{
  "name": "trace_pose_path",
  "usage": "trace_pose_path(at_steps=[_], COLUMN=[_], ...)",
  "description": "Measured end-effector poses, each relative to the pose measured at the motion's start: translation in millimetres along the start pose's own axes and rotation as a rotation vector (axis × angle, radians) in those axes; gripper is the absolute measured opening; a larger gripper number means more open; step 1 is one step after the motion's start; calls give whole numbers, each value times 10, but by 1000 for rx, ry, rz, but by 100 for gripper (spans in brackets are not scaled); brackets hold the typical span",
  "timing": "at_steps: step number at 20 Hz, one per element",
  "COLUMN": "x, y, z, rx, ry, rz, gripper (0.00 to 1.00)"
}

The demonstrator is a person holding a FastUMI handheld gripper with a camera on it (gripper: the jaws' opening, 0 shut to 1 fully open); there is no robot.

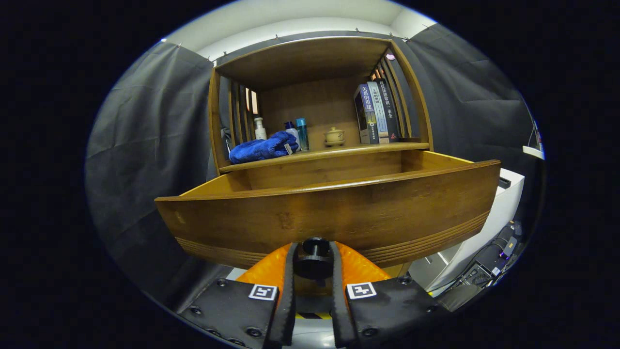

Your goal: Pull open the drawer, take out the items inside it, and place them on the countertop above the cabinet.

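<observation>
The gripper (pixel 314 264) pinches the drawer's knob (pixel 315 257), a finger on each side. The drawer (pixel 329 213) stands pulled out just ahead; its front hides whatever lies inside. Beyond, on the counter (pixel 339 152), sit a blue towel (pixel 263 148), bottles (pixel 298 134), a small pot (pixel 334 136) and books (pixel 377 112).

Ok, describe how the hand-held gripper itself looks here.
The hand-held gripper has two long, narrow fingers rising from two dark body plates studded with round screws. Each plate carries a square black-and-white marker.
</observation>
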State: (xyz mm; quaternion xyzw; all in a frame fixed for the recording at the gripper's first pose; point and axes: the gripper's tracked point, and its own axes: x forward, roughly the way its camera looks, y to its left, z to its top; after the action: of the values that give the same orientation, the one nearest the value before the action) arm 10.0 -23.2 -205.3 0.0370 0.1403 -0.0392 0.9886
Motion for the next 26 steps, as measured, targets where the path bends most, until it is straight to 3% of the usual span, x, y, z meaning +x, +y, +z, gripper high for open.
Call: trace_pose_path(at_steps=[4, 13, 16, 20, 26], x=[-4, -160, -285, -263, 761], y=[3, 58, 132, 229, 286], z=[-5, 290, 658, 1612, 2154], rx=[11, -25, -8, 27, 97], ry=[6, -77, -133, -221, -13], rz=[-2, -8, 11, 42, 55], gripper=[42, 100, 99, 98, 98])
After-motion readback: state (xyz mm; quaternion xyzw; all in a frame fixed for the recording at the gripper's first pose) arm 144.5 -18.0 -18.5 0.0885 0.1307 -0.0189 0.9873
